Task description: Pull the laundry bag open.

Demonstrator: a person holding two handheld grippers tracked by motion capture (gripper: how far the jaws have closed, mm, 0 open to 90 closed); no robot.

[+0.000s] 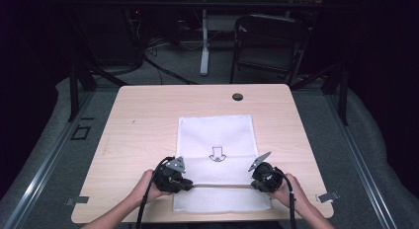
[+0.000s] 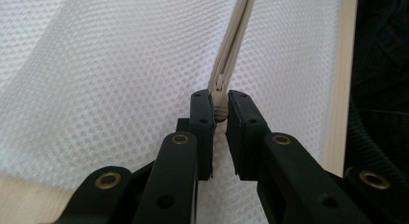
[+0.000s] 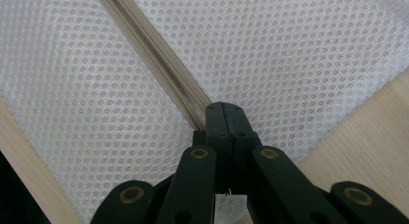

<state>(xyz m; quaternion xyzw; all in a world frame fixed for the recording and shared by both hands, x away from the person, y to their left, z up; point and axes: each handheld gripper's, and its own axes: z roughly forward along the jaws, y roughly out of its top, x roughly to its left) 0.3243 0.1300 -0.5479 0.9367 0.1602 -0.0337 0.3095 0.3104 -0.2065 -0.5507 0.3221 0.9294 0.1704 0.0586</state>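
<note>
Mesh laundry bag [image 1: 216, 140] lay flat mid-table [image 1: 138, 115], zipper [image 3: 159, 74] at the near end. We had the left gripper [image 2: 220, 110] pinching the zipper pull [image 2: 220, 96], the right gripper [image 3: 225, 119] clamped on the zipper's far end. Fabric's light, floppy; we judged gripping hardware safest.

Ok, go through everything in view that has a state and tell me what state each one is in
White mesh zip bag: lying flat on the wooden table.
Beige zipper: closed along the stretch in view.
Zipper pull: pinched in the left claw.
Left claw: shut on the pull.
Right claw: shut on the zipper's end.
Black folding chair: unfolded.
</note>
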